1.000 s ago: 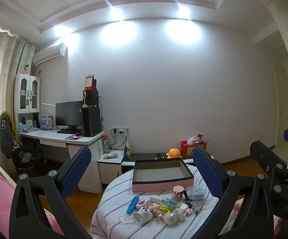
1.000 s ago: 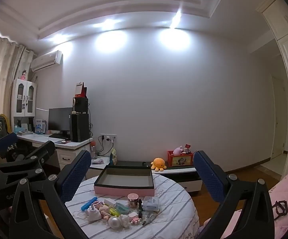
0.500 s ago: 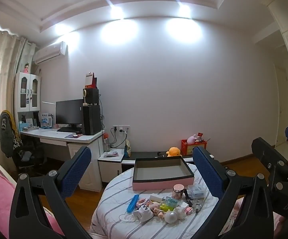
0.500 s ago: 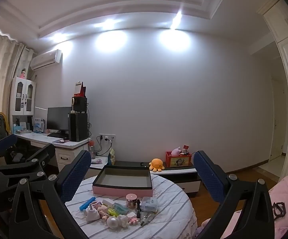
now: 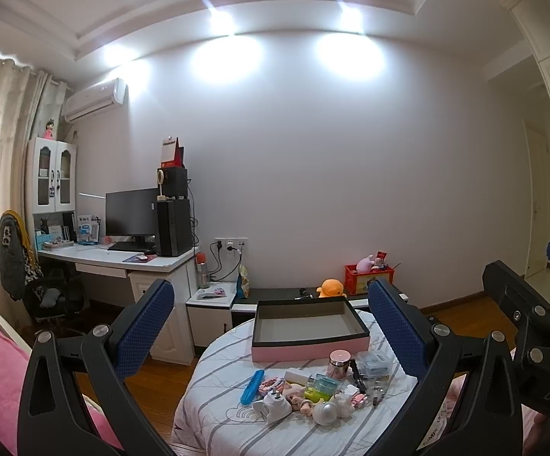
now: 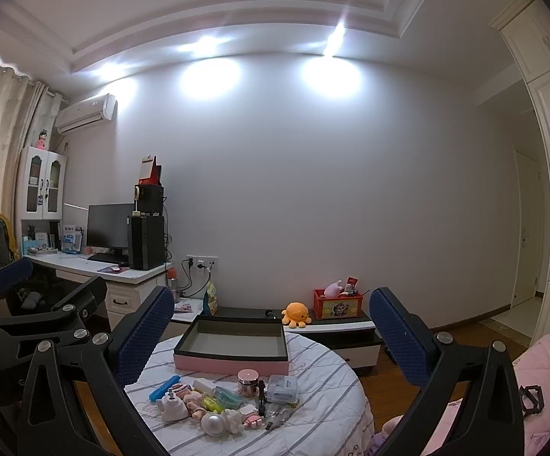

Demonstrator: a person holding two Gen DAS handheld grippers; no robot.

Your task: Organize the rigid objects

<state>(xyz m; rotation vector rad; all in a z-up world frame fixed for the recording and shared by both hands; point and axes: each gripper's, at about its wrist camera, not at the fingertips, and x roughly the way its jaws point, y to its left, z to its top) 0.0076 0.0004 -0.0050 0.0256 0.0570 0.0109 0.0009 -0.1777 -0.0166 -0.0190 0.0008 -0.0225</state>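
Both grippers hang well back from the round table (image 5: pixel 214 410), neither near anything. The left gripper (image 5: pixel 271 326) has its blue pads spread wide with nothing between them, and so does the right gripper (image 6: pixel 271 332).

The things to sort lie in a tight cluster on the near half of the striped cloth: a blue case (image 5: pixel 252 385) at the left, a white plug (image 5: pixel 275 406), a silver ball (image 5: pixel 326 412), a pink-capped jar (image 5: pixel 338 361) and a clear box (image 5: pixel 375 361) at the right. Several smaller pieces between them are too small to name, possibly clips and little toys. The pink tray (image 5: pixel 309 351) sits on the far side of the cluster, open and with nothing inside.

The risk is crowding. The items touch or nearly touch, so wide jaws coming down on one could nudge its neighbours. The ball looks likely to roll off the near edge if bumped. The jar stands upright and could tip. The cloth may bunch under a dragging finger and shift the whole pile. With both arms converging on one small patch, the grippers could also collide.
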